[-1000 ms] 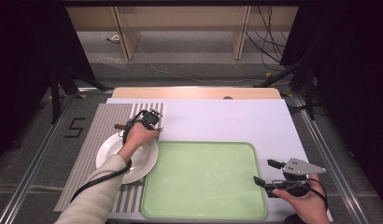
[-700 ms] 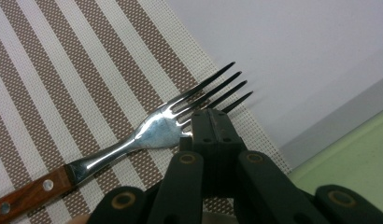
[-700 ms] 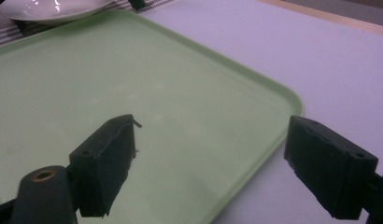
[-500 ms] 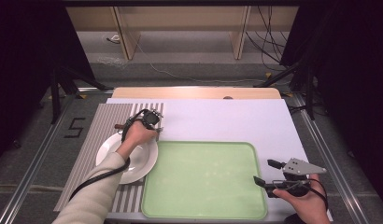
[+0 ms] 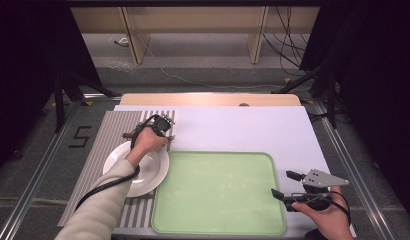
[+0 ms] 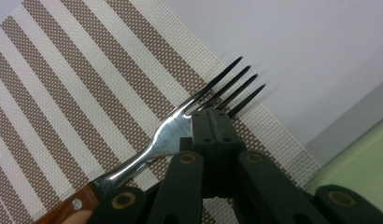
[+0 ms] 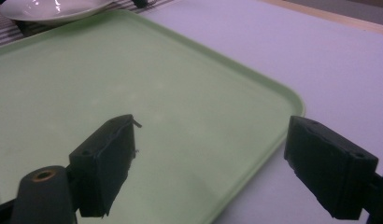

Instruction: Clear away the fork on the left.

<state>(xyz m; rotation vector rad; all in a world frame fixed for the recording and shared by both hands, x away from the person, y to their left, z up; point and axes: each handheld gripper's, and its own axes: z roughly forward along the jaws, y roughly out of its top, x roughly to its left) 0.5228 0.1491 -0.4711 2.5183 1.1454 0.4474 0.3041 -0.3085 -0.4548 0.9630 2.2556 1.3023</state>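
Note:
A fork [image 6: 173,128] with a wooden handle [image 5: 127,135] lies on the brown-and-white striped placemat [image 6: 63,93], tines toward the white tabletop. My left gripper [image 6: 212,114] points down at the fork's neck with its jaws pressed together, just right of the metal; nothing shows between the pads. From above, the left gripper [image 5: 165,134] stands over the placemat [image 5: 103,145], past the far rim of a white plate [image 5: 143,180]. My right gripper [image 5: 281,183] rests at the near right, open, its jaws level with the light green tray's [image 5: 218,155] right edge and nothing in them [image 7: 210,135].
The green tray [image 7: 87,70] is bare and fills the near middle of the white tabletop [image 5: 243,130]. The plate [image 7: 54,9] lies partly on the placemat, touching the tray's left side. A wooden strip [image 5: 208,99] runs along the table's far edge.

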